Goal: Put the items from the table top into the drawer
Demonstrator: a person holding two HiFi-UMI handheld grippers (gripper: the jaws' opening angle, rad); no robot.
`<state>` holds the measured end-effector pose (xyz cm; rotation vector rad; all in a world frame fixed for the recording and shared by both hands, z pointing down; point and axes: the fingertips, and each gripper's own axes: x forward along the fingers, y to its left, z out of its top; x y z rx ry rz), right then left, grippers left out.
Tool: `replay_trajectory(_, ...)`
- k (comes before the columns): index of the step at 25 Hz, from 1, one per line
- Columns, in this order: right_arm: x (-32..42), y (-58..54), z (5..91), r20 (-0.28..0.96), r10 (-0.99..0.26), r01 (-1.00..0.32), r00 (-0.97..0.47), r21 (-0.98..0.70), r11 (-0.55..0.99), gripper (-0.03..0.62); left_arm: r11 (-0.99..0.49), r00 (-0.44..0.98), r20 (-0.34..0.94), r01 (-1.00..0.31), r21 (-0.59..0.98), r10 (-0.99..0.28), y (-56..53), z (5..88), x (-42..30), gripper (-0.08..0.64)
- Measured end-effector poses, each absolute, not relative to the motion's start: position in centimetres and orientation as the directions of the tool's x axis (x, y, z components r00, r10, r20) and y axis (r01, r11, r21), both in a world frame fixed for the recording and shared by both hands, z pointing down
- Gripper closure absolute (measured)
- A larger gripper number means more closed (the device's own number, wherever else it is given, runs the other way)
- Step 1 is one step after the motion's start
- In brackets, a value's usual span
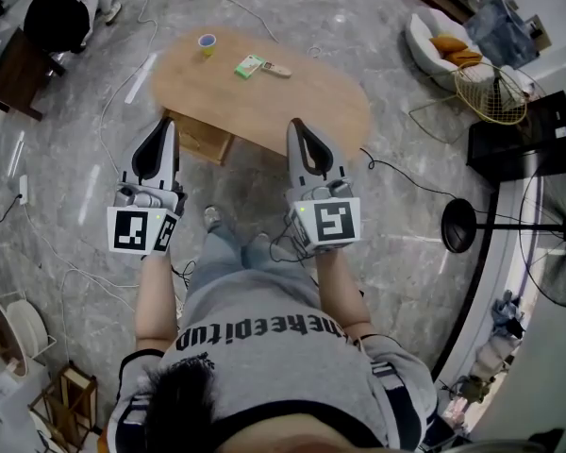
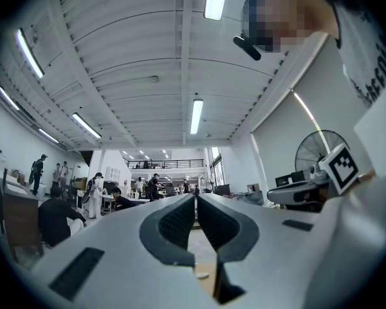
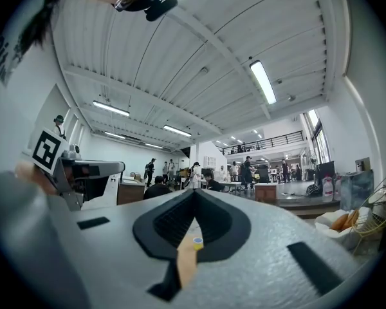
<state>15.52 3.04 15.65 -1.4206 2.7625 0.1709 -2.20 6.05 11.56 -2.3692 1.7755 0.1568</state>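
Both pairs of jaws pressed together and empty, short of the table

The small yellow-and-blue cup (image 1: 207, 44) (its inside too small to read), the flat green-and-white packet (image 1: 249, 65) and the pale oblong piece (image 1: 275, 69) lie on the oval wooden table (image 1: 311, 102), well beyond the fingertips. The wooden drawer box (image 1: 200, 140) sits just ahead of the left gripper (image 1: 166, 121), with the right gripper (image 1: 295, 124) alongside.

One desk (image 1: 307, 102) carries three items: one cup (image 1: 207, 44), one green packet (image 1: 249, 66), one pale stick (image 1: 276, 70); two grippers, left gripper (image 1: 166, 124) and right gripper (image 1: 297, 125)
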Motion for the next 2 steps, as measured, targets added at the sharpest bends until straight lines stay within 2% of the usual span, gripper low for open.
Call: replay_trajectory(2,15.52,2.93,15.65,-0.077,-0.809,-0.812,-0.583,0.081,0.578,0.592,-0.275,0.285,-0.190,-0.958,-0.077,-0.939,5.86,11.59,-2.02,0.546)
